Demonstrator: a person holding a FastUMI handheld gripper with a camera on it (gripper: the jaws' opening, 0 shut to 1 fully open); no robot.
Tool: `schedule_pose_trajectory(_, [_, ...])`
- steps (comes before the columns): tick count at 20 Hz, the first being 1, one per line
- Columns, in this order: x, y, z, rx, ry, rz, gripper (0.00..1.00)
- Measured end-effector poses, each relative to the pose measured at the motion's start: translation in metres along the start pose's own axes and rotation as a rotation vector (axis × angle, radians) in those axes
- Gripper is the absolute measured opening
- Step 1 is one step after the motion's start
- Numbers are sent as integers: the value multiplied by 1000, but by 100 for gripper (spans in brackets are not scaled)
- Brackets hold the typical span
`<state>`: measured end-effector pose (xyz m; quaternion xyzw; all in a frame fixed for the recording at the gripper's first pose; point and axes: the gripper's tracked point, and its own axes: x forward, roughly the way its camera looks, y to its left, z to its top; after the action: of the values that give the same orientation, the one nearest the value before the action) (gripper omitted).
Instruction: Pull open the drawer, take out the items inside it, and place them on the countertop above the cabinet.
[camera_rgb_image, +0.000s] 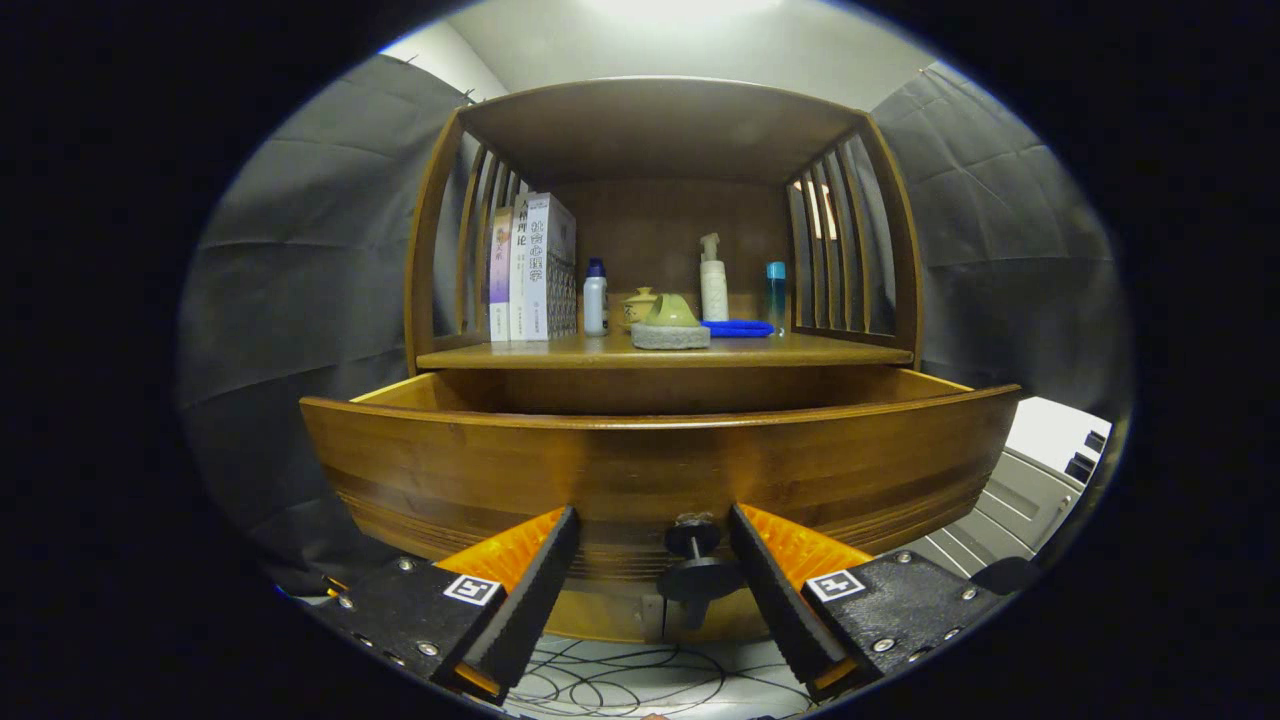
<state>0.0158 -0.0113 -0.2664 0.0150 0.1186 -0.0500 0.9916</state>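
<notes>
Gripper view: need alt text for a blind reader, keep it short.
The open claw straddles the dark knob on a pulled-out wooden drawer, its fingers not pressing it. Above, the countertop holds books, bottles, a small teapot and a blue cloth. The drawer's inside is hidden from here.

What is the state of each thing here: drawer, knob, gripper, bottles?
Drawer: pulled open.
Knob: between the gripper's fingers, not gripped.
Gripper: open.
Books: upright.
White bottle: upright, capped.
Pump bottle: upright.
Blue cloth: lying flat.
</notes>
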Motion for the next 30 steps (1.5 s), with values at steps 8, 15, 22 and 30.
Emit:
schedule_pose_trajectory(8, [45,3,-2,-45,22,-24,95])
schedule_pose_trajectory(15, [86,3,0,-68,21,-25,95])
schedule_pose_trajectory(22, [110,2,3,-88,26,-25,95])
schedule_pose_trajectory(30, [123,1,4,-78,19,-21,95])
